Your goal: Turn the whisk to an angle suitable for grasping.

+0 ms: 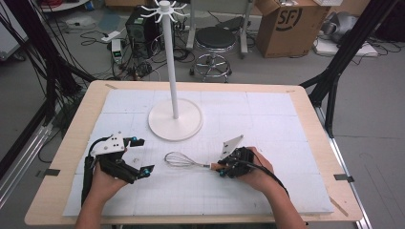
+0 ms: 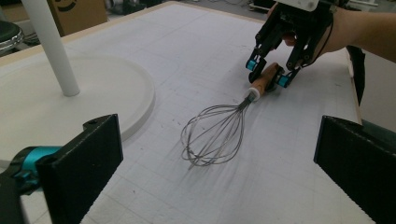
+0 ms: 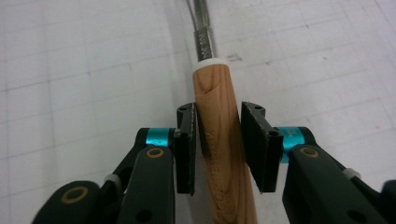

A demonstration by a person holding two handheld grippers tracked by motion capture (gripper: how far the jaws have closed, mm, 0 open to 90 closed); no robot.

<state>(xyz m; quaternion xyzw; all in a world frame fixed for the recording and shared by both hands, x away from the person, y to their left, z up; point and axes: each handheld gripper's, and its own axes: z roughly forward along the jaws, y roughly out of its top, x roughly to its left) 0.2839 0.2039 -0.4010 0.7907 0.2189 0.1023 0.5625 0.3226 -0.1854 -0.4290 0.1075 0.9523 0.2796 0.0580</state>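
A wire whisk point(image 1: 181, 160) with a wooden handle point(image 1: 215, 166) lies flat on the white mat, its wire head pointing left. My right gripper point(image 1: 220, 169) comes at it from the right and is shut on the handle; in the right gripper view both pads point(image 3: 187, 135) press the sides of the handle point(image 3: 219, 107). The left gripper view shows the same grip point(image 2: 268, 71) beyond the wire head point(image 2: 215, 135). My left gripper point(image 1: 142, 155) rests at the left of the mat, facing the whisk, open with nothing between its wide-set jaws point(image 2: 217, 130).
A white hook stand with a round base point(image 1: 175, 125) and a tall pole point(image 1: 169, 62) stands behind the whisk at mid-table. The white mat point(image 1: 267, 114) covers the wooden table point(image 1: 310, 109). A stool point(image 1: 216, 40) and a cardboard box point(image 1: 291, 26) stand on the floor beyond.
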